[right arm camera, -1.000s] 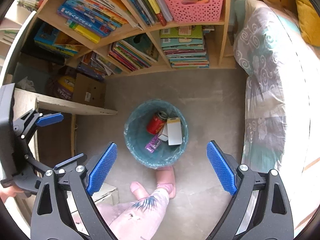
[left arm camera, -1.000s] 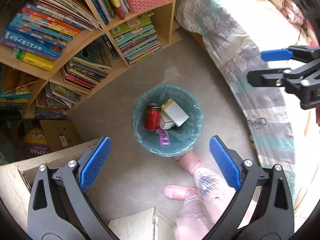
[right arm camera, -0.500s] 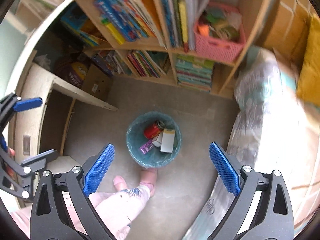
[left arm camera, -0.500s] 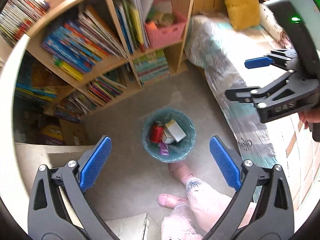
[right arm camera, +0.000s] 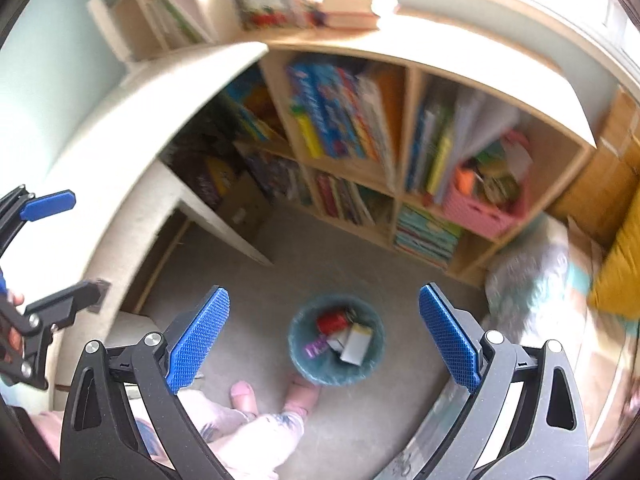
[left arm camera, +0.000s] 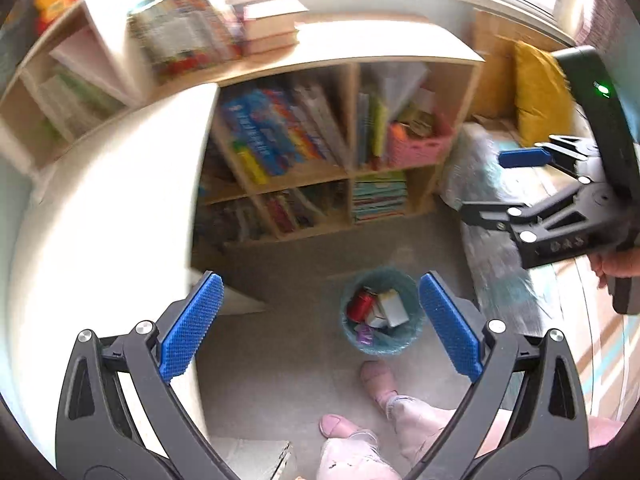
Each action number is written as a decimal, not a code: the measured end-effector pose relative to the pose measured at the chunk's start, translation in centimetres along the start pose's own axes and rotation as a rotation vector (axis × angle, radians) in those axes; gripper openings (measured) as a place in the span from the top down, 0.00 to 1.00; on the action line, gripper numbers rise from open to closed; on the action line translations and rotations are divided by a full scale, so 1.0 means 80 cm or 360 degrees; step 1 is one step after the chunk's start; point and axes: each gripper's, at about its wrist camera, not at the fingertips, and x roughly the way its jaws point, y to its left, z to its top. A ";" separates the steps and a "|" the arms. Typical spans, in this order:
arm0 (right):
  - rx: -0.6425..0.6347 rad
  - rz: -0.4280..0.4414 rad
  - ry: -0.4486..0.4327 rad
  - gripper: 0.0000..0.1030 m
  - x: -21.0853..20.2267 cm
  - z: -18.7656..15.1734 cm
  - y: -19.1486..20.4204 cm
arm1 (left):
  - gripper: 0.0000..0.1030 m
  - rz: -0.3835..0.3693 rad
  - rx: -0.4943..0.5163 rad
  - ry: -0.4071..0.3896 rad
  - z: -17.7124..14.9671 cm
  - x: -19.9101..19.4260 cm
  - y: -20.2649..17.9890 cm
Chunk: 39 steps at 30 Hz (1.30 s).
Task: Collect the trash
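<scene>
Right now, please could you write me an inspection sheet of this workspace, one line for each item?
Surface: grey floor, bare around the bin.
Job's things: teal-lined trash bin stands on the floor; inside lie a red can, a white box and a purple wrapper.
Clutter: nothing seen loose on the floor.
Grippers: left hand-held gripper open and empty; right hand-held gripper open and empty; both high above the bin.
Cables: nothing seen.
Surroundings: wooden bookshelf full of books, pink basket in one compartment, yellow cushion, patterned bed cover, person's feet in pink slippers beside the bin.
</scene>
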 end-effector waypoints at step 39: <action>-0.1566 0.0918 0.0094 0.08 0.001 0.032 0.597 | 0.07 0.1138 -0.1717 -0.0107 -0.346 -0.265 0.263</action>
